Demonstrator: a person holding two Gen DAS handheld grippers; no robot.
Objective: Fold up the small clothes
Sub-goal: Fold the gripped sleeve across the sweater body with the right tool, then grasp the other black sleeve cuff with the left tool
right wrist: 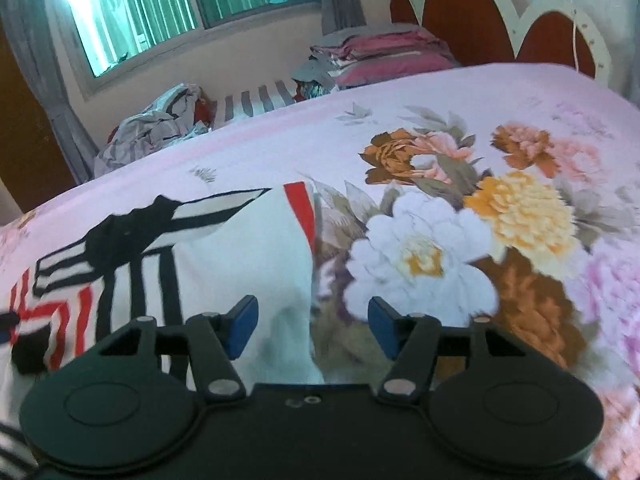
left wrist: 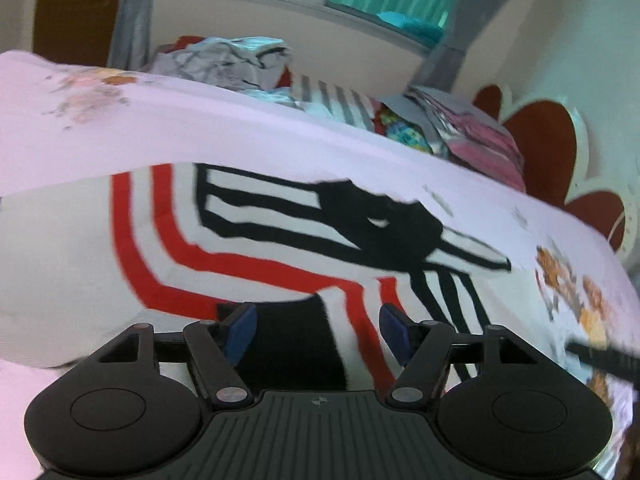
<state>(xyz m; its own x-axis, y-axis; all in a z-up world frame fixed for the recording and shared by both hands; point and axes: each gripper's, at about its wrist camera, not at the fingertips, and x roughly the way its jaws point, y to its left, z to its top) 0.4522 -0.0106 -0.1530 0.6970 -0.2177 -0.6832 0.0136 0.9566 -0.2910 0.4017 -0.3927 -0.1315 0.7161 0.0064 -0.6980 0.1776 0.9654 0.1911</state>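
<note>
A small white garment [left wrist: 260, 240] with red bands and black stripes lies spread on the pink flowered bedsheet [left wrist: 200, 128]. My left gripper [left wrist: 318, 332] hovers low over the garment's near part. Its blue pads [left wrist: 242, 332] stand apart and pinch no cloth. In the right wrist view the same garment [right wrist: 248, 248] fills the left half. My right gripper [right wrist: 312, 326] is open above the garment's right edge, one pad over white cloth and the other over the sheet's flower print [right wrist: 420, 256]. A dark part of the other gripper shows at the right edge [left wrist: 600, 358] of the left wrist view.
A crumpled heap of clothes [right wrist: 156, 124] lies at the bed's far side under the window [right wrist: 160, 12]. A stack of folded pink and grey clothes [right wrist: 380, 56] sits by the red and white headboard [right wrist: 480, 20]. Grey curtains [left wrist: 134, 12] hang beside the window.
</note>
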